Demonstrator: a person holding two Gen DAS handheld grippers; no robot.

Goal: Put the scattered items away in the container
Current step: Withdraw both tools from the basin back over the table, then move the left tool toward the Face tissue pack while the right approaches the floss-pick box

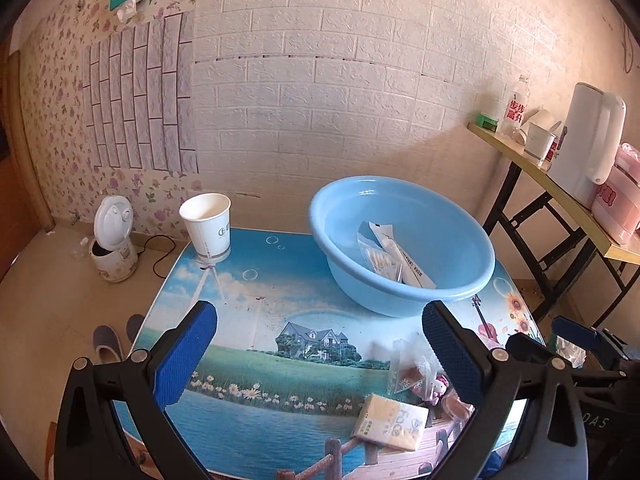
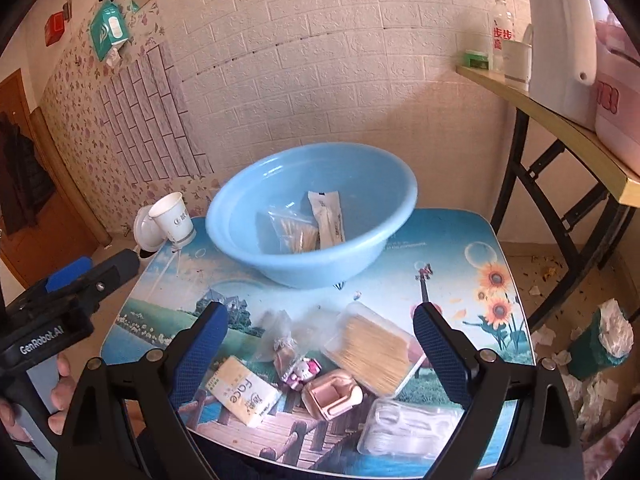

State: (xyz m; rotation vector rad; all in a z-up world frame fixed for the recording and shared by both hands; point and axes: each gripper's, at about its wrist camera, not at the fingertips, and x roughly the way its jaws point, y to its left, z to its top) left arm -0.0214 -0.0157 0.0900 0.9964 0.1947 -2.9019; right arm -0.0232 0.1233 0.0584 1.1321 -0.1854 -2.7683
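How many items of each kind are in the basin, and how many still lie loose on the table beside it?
In the basin: 2 (swab bag, white sachet)
Loose packets and bags: 2 (tissue pack, clear bag)
Loose boxes: 3 (swab box, pink box, clear box)
Loose toys: 1 (pink toy)
Total: 8

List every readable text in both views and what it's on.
"face": yellow-and-white tissue pack on the table.
"GenRobot.AI": black body of the left gripper, seen from the right wrist.
"DAS" (partial): black body of the right gripper, seen from the left wrist.
Red Chinese characters, roughly "步步高升": clear plastic bottle on the side shelf.
Too small or blurred: white paper cup logo, long white sachet print in the blue basin, pink appliance lettering.
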